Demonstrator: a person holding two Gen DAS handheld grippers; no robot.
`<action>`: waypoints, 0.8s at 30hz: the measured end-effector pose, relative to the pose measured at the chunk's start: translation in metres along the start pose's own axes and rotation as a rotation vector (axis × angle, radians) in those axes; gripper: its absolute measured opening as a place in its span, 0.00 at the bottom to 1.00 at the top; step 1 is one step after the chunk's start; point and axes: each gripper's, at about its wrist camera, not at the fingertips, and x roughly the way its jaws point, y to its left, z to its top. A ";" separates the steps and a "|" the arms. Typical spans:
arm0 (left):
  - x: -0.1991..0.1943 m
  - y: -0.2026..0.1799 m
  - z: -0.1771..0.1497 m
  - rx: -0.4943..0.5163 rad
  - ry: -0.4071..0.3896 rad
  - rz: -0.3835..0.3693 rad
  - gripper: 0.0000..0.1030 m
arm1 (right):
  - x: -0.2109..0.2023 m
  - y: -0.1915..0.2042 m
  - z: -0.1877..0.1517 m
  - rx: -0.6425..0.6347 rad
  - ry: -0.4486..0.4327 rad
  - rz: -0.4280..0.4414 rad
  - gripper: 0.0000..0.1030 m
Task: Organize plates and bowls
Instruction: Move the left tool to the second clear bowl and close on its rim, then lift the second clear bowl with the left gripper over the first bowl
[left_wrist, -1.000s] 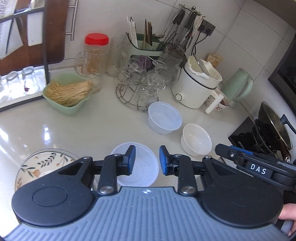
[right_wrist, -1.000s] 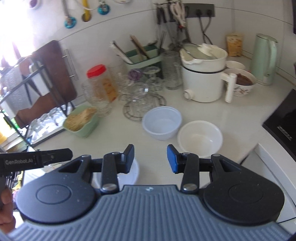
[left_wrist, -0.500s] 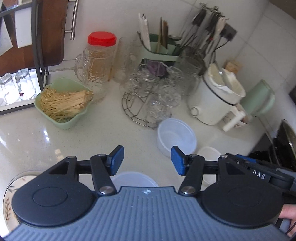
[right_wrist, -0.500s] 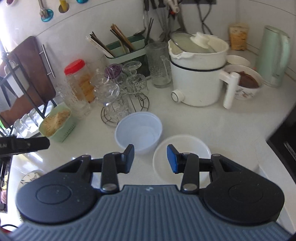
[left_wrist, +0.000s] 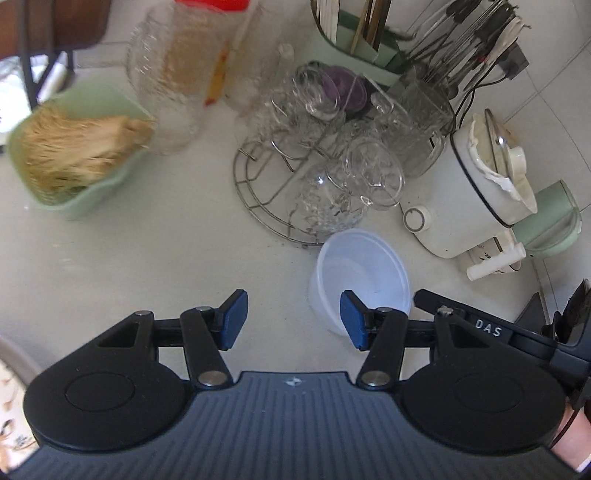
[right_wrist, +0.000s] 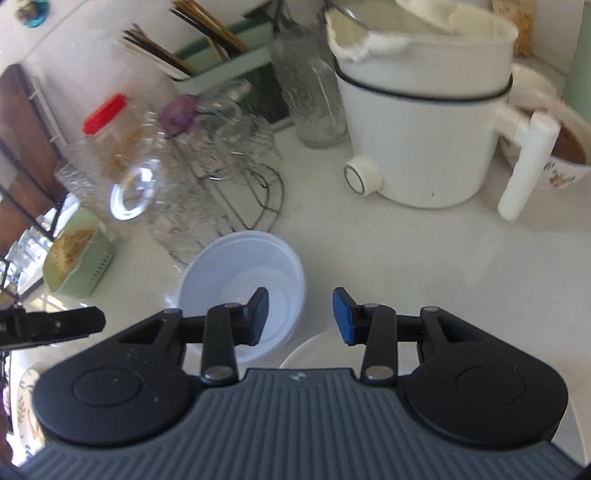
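A translucent white plastic bowl (left_wrist: 364, 271) stands on the white counter; it also shows in the right wrist view (right_wrist: 242, 282). My left gripper (left_wrist: 293, 319) is open and empty, its right finger against the bowl's near side. My right gripper (right_wrist: 300, 315) is open and empty, its left finger over the bowl's rim. A white bowl (right_wrist: 314, 350) lies just under the right gripper, mostly hidden. A floral plate's edge (left_wrist: 11, 387) shows at the far left.
A wire rack of glass cups (left_wrist: 317, 177) stands behind the plastic bowl. A white electric pot (right_wrist: 424, 122), a green noodle basket (left_wrist: 70, 158), a red-lidded jar (right_wrist: 110, 136), a utensil holder (left_wrist: 362, 40) and a green kettle (left_wrist: 550, 218) crowd the back.
Both grippers have moved forward and down toward the plastic bowl. The left gripper has opened wider. The white lid near the left gripper has dropped out of view.
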 end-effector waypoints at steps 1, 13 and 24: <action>0.008 0.000 0.001 -0.008 0.010 -0.010 0.59 | 0.004 -0.001 0.001 0.002 0.003 0.004 0.40; 0.063 -0.013 0.004 -0.030 0.095 -0.041 0.32 | 0.036 0.008 0.009 -0.038 0.062 0.035 0.15; 0.063 -0.014 0.001 -0.052 0.087 0.002 0.13 | 0.038 0.017 0.008 -0.061 0.088 0.051 0.10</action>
